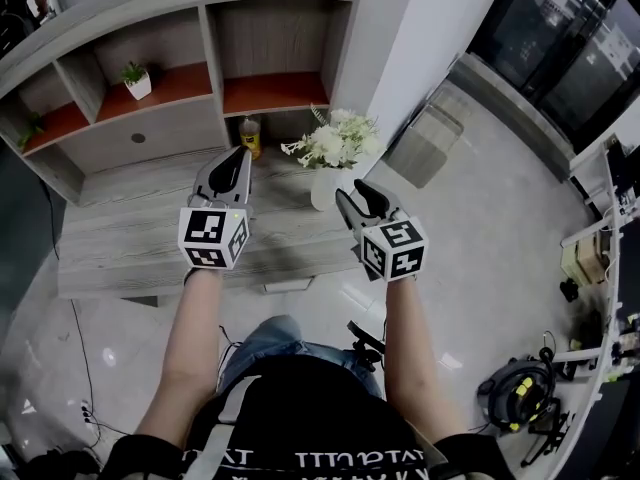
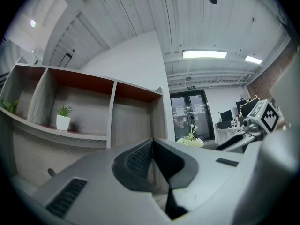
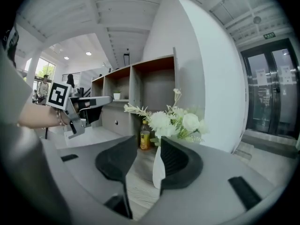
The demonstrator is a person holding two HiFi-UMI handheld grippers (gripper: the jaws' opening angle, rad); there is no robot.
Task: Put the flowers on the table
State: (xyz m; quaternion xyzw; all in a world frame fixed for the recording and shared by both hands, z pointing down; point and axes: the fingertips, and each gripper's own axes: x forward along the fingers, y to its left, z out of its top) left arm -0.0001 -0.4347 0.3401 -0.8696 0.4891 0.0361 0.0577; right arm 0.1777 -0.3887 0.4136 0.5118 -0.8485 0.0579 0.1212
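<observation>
Below the shelf unit (image 1: 180,48), the grey wooden tabletop (image 1: 130,223) carried the white flowers (image 1: 335,140), upright in a white vase (image 1: 322,190). The right hand-held gripper (image 1: 356,196) hung just beside the vase, jaws spread and empty, and the left hand-held gripper (image 1: 238,154) had its jaws pressed together on nothing. A yellow bottle (image 1: 249,136) stood near the vase.

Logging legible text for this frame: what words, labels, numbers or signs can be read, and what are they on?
Nothing reads clearly.
Bottle label: too small.
Green sign above the glass doors: blurred.
Papers on the doors: blurred.
Shirt print: upside down, unreadable.
Marker cubes: square patterns only, no letters.
</observation>
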